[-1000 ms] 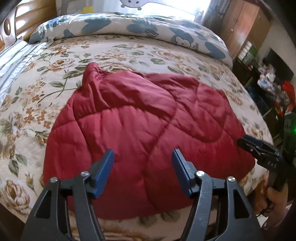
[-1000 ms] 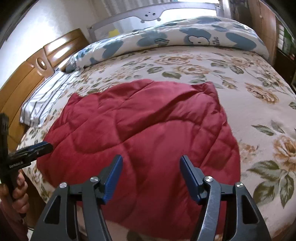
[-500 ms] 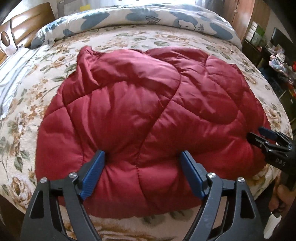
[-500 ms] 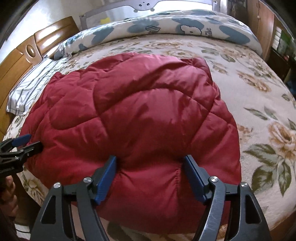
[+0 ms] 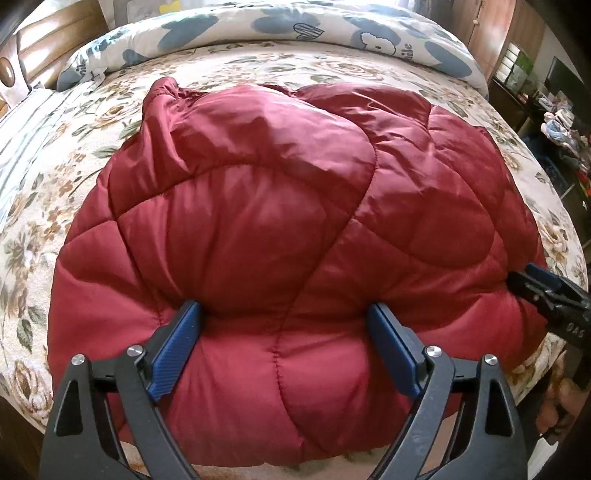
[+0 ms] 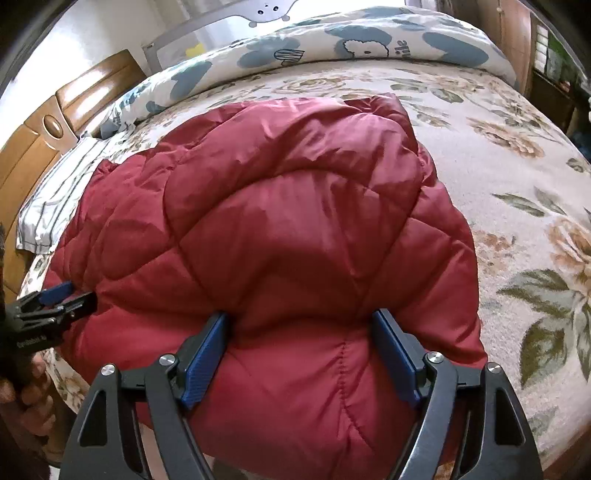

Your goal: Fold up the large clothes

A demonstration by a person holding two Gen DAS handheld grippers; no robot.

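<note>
A dark red quilted padded garment [image 5: 288,206] lies spread on the flowered bed; it also fills the right wrist view [image 6: 288,229]. My left gripper [image 5: 284,314] is open, its blue fingers pressed into the garment's near edge with the puffy fabric bulging between them. My right gripper [image 6: 301,321] is open the same way on the near edge further right. Each gripper shows at the side of the other view: the right one [image 5: 546,295], the left one [image 6: 51,299].
The flowered bedspread [image 6: 517,177] covers the bed. A blue and white duvet [image 5: 295,26] lies rolled along the far side. A wooden headboard [image 6: 48,125] and striped pillow [image 6: 55,199] are at left. Wooden cabinets and clutter [image 5: 535,74] stand at right.
Both grippers have moved forward and down from above the bed's near edge onto the garment's near edge. The fabric now bulges between the open fingers.
</note>
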